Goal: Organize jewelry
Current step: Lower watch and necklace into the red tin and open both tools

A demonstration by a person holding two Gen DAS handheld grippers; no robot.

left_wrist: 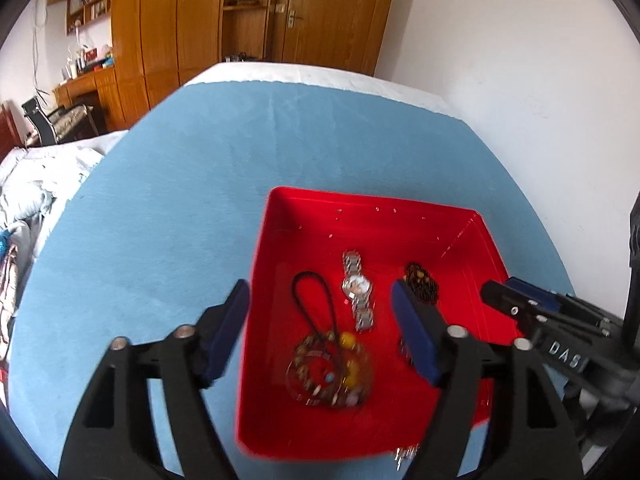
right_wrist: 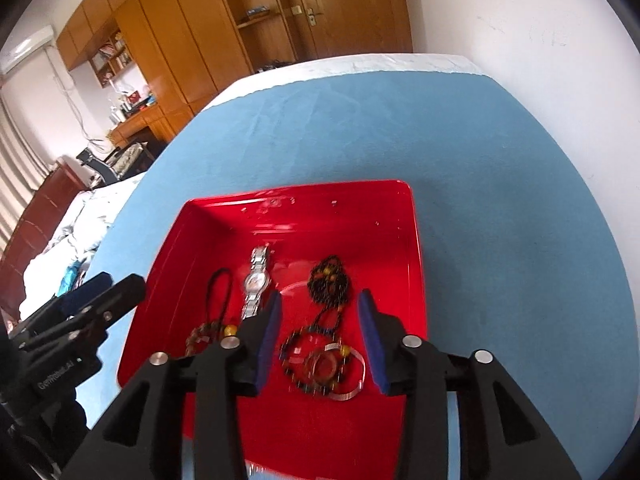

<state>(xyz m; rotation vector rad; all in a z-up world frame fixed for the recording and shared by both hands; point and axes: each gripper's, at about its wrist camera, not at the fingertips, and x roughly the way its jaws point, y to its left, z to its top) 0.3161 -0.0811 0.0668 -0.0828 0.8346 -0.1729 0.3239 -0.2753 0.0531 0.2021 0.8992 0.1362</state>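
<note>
My left gripper [left_wrist: 320, 332] hangs with its jaws spread wide and empty over the red tray [left_wrist: 276, 280] in the lower centre of the frame, on the blue cloth [left_wrist: 180, 200] over the counter. My right gripper [right_wrist: 318, 336] is likewise apart, holding nothing. Inside the tray the silver watch [right_wrist: 256, 282] lies flat, its long axis running from near edge to far edge, tilted slightly rightward. Left of it sits a beaded bracelet with black cord [left_wrist: 328, 360]; right, a dark bead necklace [right_wrist: 330, 280].
</note>
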